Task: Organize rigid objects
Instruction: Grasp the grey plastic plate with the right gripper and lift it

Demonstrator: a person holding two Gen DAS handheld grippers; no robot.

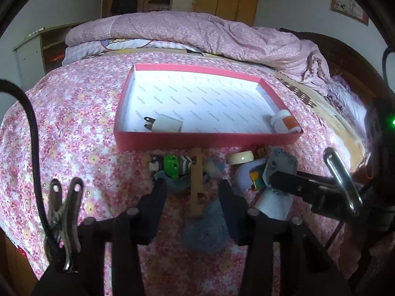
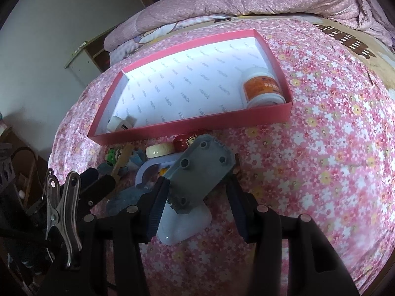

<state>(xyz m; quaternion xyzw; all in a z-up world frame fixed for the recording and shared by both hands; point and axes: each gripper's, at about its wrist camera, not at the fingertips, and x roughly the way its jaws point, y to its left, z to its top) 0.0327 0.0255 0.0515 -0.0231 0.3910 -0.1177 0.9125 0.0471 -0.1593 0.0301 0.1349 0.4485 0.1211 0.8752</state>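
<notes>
A red box with a white printed floor lies on the flowered bed. It holds a white plug adapter and a white bottle with an orange label. In front of the box lies a pile: a green toy, a wooden stick, a cream ring, a red piece and a grey plate. My left gripper is open around the wooden stick. My right gripper is open around the grey plate, left pad touching it.
A blue-grey plush lies under the left gripper. A pale blue-white plastic piece lies under the grey plate. A folded pink quilt is piled behind the box. A dark wooden headboard is at the right.
</notes>
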